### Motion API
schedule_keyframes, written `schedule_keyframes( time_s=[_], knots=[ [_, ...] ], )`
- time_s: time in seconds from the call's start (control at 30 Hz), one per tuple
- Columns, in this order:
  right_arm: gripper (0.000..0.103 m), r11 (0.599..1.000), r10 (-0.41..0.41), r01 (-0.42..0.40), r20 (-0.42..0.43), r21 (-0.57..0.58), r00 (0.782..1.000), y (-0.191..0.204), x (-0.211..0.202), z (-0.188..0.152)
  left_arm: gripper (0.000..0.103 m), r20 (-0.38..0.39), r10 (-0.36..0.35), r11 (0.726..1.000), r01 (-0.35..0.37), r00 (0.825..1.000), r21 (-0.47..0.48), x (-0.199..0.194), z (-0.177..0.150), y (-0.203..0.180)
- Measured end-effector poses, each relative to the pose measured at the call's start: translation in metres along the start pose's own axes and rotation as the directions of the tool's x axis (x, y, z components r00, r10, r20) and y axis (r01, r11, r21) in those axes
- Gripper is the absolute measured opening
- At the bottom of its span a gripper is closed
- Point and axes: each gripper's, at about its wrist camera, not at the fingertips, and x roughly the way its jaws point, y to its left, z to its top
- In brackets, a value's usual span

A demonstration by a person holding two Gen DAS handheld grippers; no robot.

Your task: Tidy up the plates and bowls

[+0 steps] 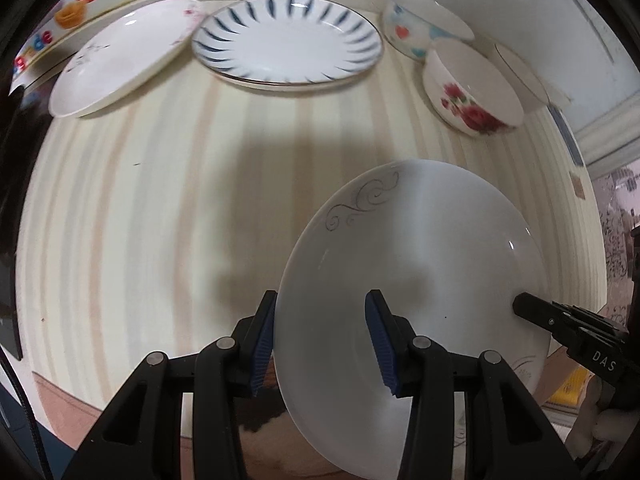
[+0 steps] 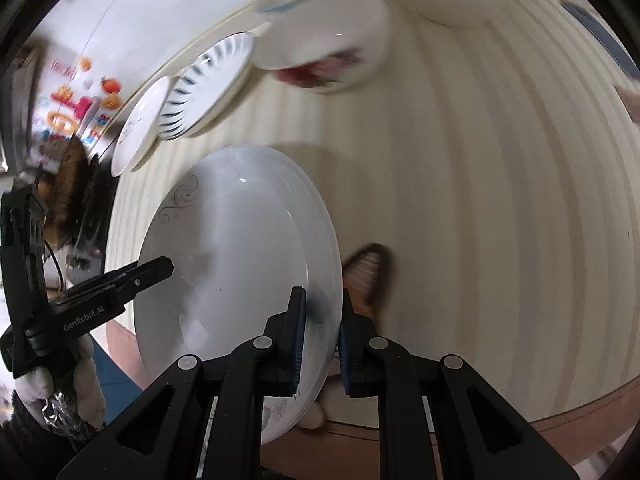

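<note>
a white plate with a grey scroll motif (image 1: 416, 280) hangs over the striped table (image 1: 140, 220), carried between both tools. the right gripper (image 2: 322, 340) is pinched narrow on the plate's near-right rim, one pad inside and one under the edge. the left gripper (image 1: 320, 344) straddles the opposite rim at a middling gap, one blue pad outside the edge and one over the well; whether those pads actually press cannot be told. gripping at opposite edges likely keeps the wide, slippery dish from tipping. the plate is round, so it has no long axis; its face points up, tilted a little, scroll side away from the grippers. a blue-striped plate (image 1: 286, 42), a pale plate (image 1: 120, 56) and the rose bowl (image 1: 472, 88) sit along the far edge, apart from it.
</note>
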Motion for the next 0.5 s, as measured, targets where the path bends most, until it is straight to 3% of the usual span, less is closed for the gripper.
schedule_keyframes(
  time_s=[0.27,0.5],
  knots=[
    [0.016,1.0,0.006,-0.006,0.006,0.028,1.0,-0.024,0.001,-0.001,0.041,-0.008,0.042,0.999,-0.042,0.999,0.016,0.015,0.014,-0.01],
    [0.018,0.999,0.0,0.0,0.002,0.048,1.0,-0.02,0.006,0.001,0.041,-0.003,0.068,0.995,-0.068,0.998,0.068,0.018,0.013,-0.024]
  ],
)
